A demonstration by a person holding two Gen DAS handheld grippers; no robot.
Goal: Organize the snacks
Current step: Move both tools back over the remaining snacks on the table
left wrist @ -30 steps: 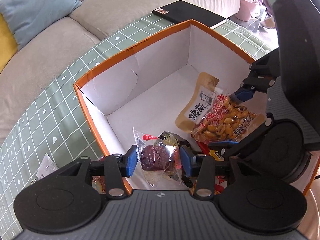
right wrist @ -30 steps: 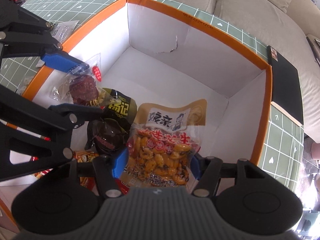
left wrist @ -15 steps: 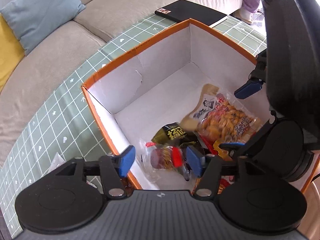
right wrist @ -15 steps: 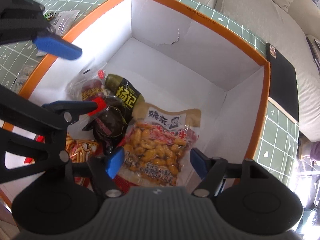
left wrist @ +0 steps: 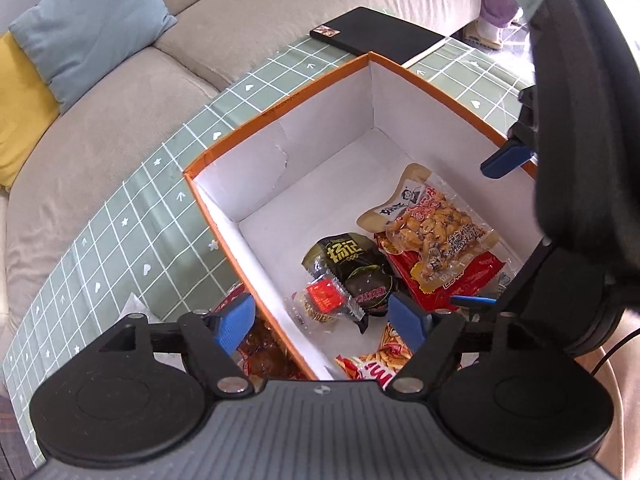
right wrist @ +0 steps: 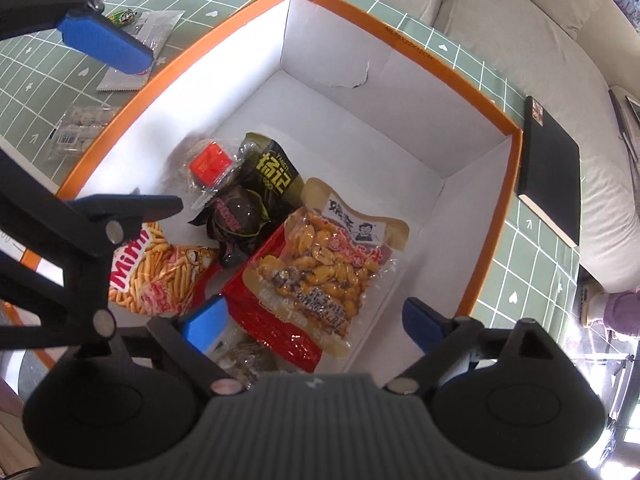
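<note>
An orange box with white inside [left wrist: 280, 120] [right wrist: 496, 208] holds several snacks. A clear pack with a red label [left wrist: 326, 298] [right wrist: 208, 164] lies by a dark pack [left wrist: 352, 264] [right wrist: 260, 188]. A peanut pack [left wrist: 432, 228] [right wrist: 324, 264] lies on a red pack [left wrist: 460, 284] [right wrist: 276, 320]. A Mimi stick-snack bag [left wrist: 380, 360] [right wrist: 160, 268] lies at the near end. My left gripper [left wrist: 322, 322] [right wrist: 120, 128] is open and empty above the box's near-left wall. My right gripper [right wrist: 316, 320] is open and empty above the peanut pack.
The box stands on a green grid tablecloth [left wrist: 140, 216]. A black book [left wrist: 376, 40] [right wrist: 552, 168] lies beyond it, by a beige sofa [left wrist: 120, 92]. Loose snack packs lie outside the box on the cloth [right wrist: 136, 52] [right wrist: 80, 128] [left wrist: 264, 352].
Both grippers opened and let go: the clear pack and the peanut pack dropped into the box. Both grippers then rose and pulled back from the snacks.
</note>
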